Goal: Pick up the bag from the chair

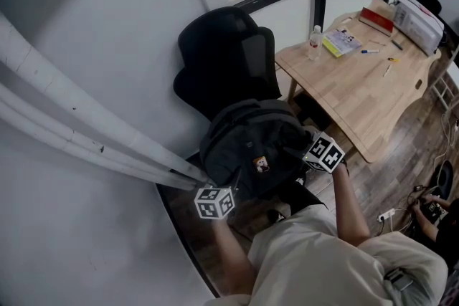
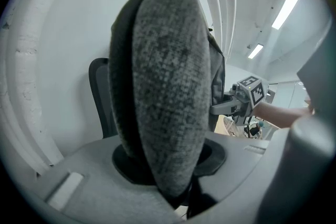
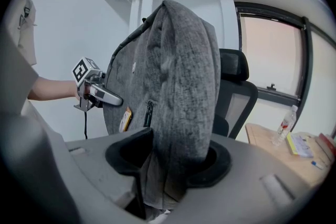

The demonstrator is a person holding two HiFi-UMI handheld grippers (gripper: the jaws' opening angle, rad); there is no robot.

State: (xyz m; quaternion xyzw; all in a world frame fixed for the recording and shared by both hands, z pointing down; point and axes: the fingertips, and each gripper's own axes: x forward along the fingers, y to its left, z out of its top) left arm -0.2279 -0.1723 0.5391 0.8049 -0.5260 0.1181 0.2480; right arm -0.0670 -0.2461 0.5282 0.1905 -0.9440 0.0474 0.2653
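Observation:
A dark grey backpack (image 1: 251,147) hangs in the air in front of a black office chair (image 1: 228,57), clear of its seat. My left gripper (image 1: 215,201) is shut on one padded grey strap (image 2: 168,102) at the bag's left side. My right gripper (image 1: 323,153) is shut on the other padded strap (image 3: 184,92) at the bag's right. The bag's body (image 3: 131,92) shows a small yellow tag and a zip pull. Across the bag I see the right gripper (image 2: 247,97) in the left gripper view and the left gripper (image 3: 89,89) in the right gripper view.
A wooden table (image 1: 358,82) stands at the right with a water bottle (image 1: 314,41), papers, pens and boxes. White pipes (image 1: 86,132) run along the wall at left. Cables and a power strip (image 1: 391,213) lie on the wood floor.

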